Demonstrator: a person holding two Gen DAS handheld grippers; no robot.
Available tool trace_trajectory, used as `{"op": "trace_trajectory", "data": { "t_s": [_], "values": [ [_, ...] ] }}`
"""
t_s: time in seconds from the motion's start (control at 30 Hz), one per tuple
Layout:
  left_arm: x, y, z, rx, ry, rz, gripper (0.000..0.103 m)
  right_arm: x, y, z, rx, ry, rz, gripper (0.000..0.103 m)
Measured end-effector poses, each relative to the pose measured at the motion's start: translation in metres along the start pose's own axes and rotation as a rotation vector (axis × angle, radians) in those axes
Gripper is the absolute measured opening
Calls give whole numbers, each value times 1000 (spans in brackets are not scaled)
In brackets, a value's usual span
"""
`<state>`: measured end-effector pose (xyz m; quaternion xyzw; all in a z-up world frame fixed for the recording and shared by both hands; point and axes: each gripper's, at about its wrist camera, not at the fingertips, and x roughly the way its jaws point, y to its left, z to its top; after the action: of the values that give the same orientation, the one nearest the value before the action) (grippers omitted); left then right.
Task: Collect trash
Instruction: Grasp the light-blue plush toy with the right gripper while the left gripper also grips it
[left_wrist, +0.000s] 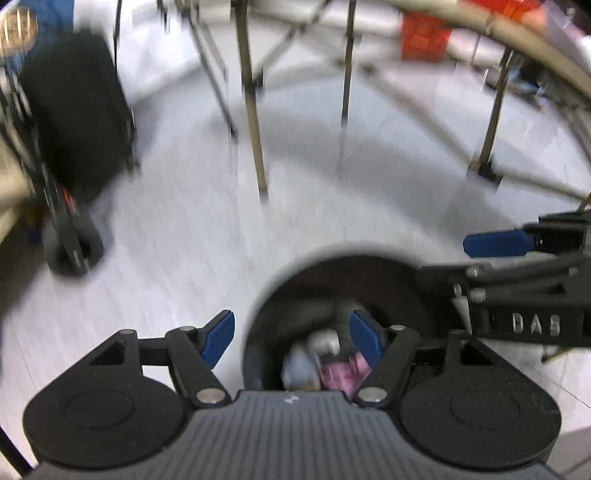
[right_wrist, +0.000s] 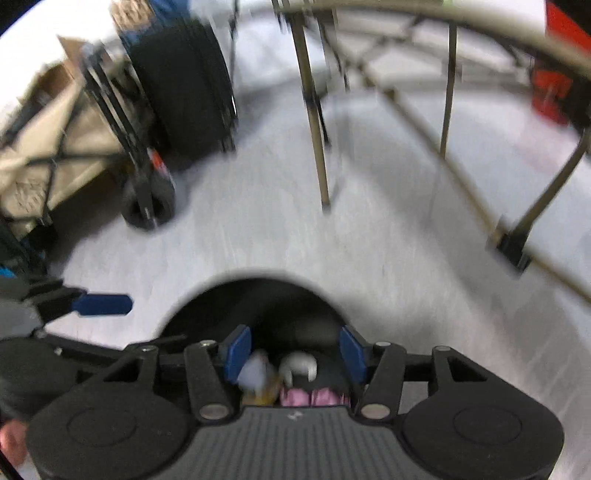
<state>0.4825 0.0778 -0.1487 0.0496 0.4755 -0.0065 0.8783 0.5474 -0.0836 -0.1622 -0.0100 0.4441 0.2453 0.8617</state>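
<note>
left gripper (left_wrist: 291, 338) jaws released | right gripper (right_wrist: 295, 356) jaws released | bin (left_wrist: 332, 269) upright, mouth up, trash (left_wrist: 343, 373) inside

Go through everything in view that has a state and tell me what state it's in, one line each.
left gripper: open, empty, over the bin's near-left rim.
right gripper: open, empty, above the bin.
trash bin: upright, no lid, partly filled.
pink wrapper: lying in the bin.
white scrap: in the bin, beside the pink wrapper.
black suitcase: standing upright on the floor.
</note>
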Motion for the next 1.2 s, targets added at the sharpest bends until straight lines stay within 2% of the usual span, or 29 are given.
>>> {"op": "trace_trajectory", "data": {
  "t_s": [0.07, 0.17, 0.23, 0.33, 0.43, 0.6, 0.8, 0.87, 0.93, 1.0, 1.13, 1.2],
  "values": [
    [-29, -2, 15, 17, -125, 7, 72, -28, -1, 5, -15, -116, -4, 51],
    [-76, -5, 38, -12, -314, -12, 77, -76, -8, 16, -1, -284, 20, 51],
    [-101, -14, 52, -33, -427, -32, 81, -111, -17, 23, 14, -399, -3, 51],
    [-121, -41, 71, -25, -523, -73, 82, -162, -41, 29, 69, -574, -58, 51],
    [-124, -74, 92, -14, -554, -138, 82, -194, -75, 31, 115, -667, -167, 53],
    [-117, -132, 130, 0, -613, -202, 82, -216, -153, 27, 296, -667, -346, 55],
    [-102, -191, 166, 6, -630, -242, 80, -224, -229, 33, 434, -622, -489, 55],
    [-100, -214, 176, 35, -641, -263, 73, -225, -251, 32, 475, -607, -523, 55],
    [-96, -236, 185, 91, -638, -294, 67, -219, -277, 34, 538, -585, -521, 55],
    [-85, -266, 199, 173, -603, -300, 58, -214, -297, 28, 613, -575, -475, 55],
    [-53, -306, 224, 221, -511, -290, 58, -210, -321, 28, 670, -585, -437, 54],
    [-42, -315, 231, 221, -480, -315, 58, -205, -322, 26, 678, -590, -435, 54]
  ]
}}
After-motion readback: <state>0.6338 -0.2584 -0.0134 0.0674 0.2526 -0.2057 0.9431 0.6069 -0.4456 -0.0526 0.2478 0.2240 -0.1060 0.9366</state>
